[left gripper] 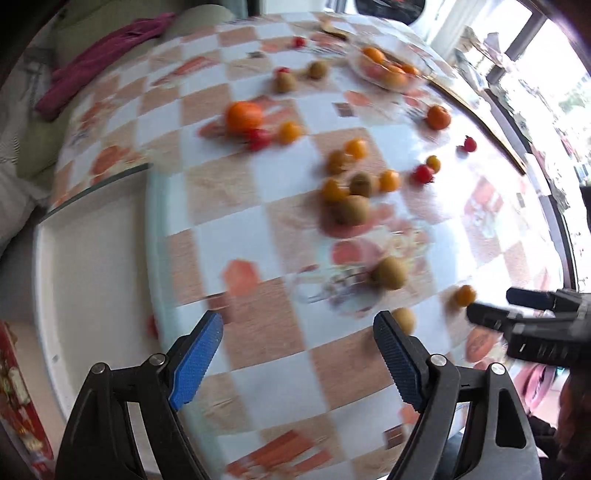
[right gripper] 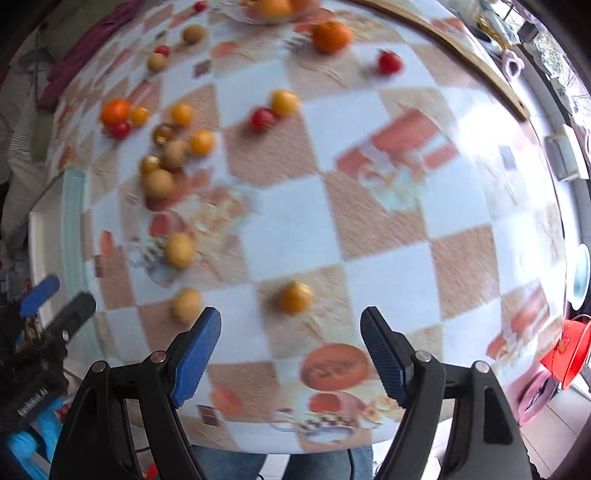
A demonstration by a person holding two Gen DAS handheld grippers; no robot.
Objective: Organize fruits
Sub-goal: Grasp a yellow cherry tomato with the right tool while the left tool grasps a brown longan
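While both pictures are smeared by blur, the left gripper (left gripper: 297,326) and right gripper (right gripper: 290,325) plainly hang over the near edge of the checkered tablecloth (right gripper: 295,229) with ribbed blue pads spread wide, grasping nothing. Just beyond the right one lies a small round orange fruit (right gripper: 295,297), with brownish oval kiwis (right gripper: 179,250) off to its left, scattered loosely among glossy red tomatoes (right gripper: 261,119). Farther back a larger orange (right gripper: 331,36) sits near a clear dish (left gripper: 388,70) of orange fruit, its contents too blurred to count.
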